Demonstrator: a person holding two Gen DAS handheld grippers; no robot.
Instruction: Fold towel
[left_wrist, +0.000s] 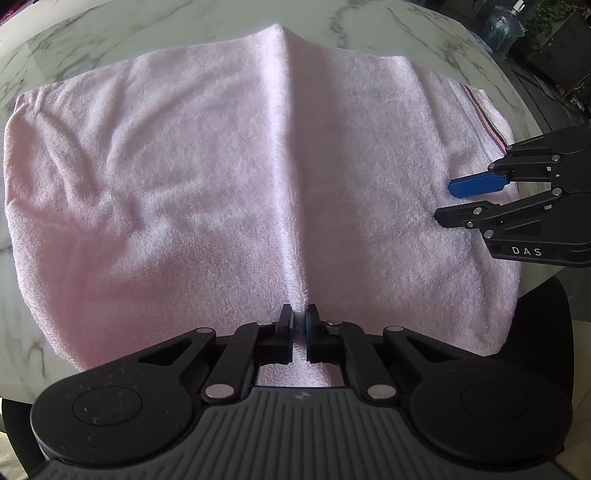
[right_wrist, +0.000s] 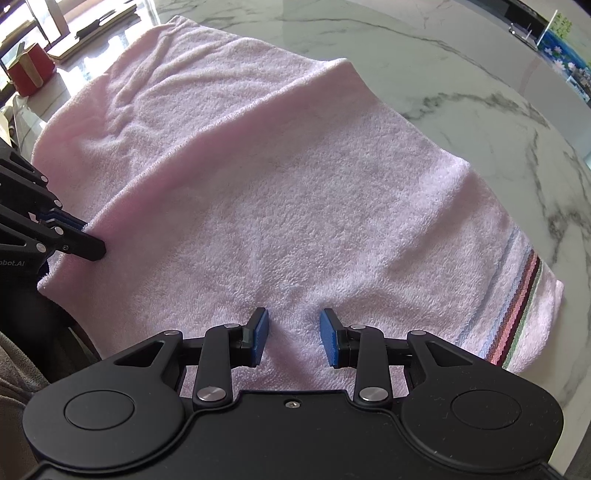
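A pale pink towel lies spread on a white marble table, with a raised ridge running from its near edge to its far edge. My left gripper is shut on that ridge at the towel's near edge, cloth pinched between its blue pads. My right gripper stands open over the near edge close to the towel's striped end. Its blue pads are apart, with towel below and between them, and they do not press on it.
A red box and flat boards stand at the table's far left. A clear water bottle sits beyond the table at the upper right. Something dark lies below the table's near edge. Bare marble surrounds the towel on the far and right sides.
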